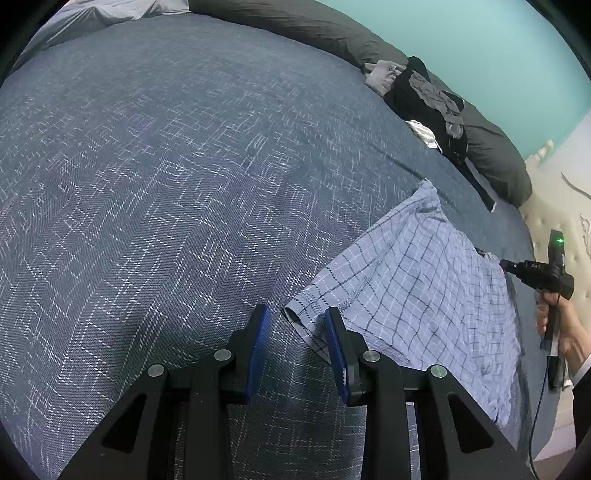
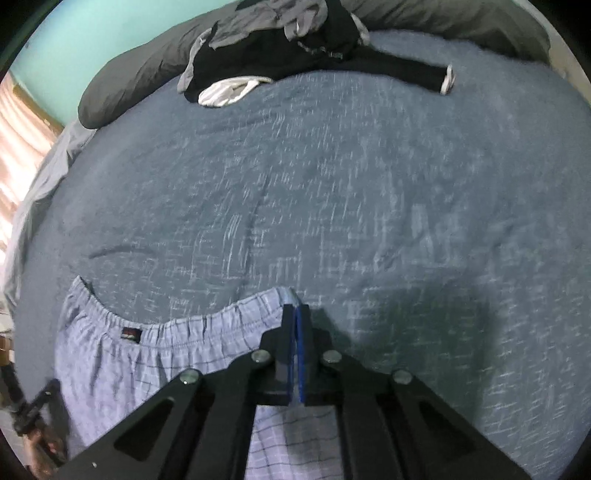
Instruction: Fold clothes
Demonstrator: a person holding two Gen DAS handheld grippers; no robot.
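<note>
Pale blue checked shorts [image 1: 424, 288] lie spread flat on the blue-grey bedspread [image 1: 184, 184]. My left gripper [image 1: 297, 310] is open at the shorts' leg hem. The hem's corner lies between the blue pads, close to the right fingertip [image 1: 332, 325], and is not pinched. In the right wrist view the elastic waistband of the shorts [image 2: 147, 354] runs across the lower left. My right gripper [image 2: 296, 308] is shut on the waistband's right-hand corner. The right gripper [image 1: 504, 263] also shows from the left wrist view, its tip at the waistband, held by a person's hand [image 1: 561, 325].
A heap of black, grey and white clothes [image 2: 280, 48] sits at the far side of the bed against dark grey pillows [image 1: 295, 22]. Between the heap and the shorts is bare bedspread. A cream tufted surface [image 1: 554, 206] borders the bed on the right.
</note>
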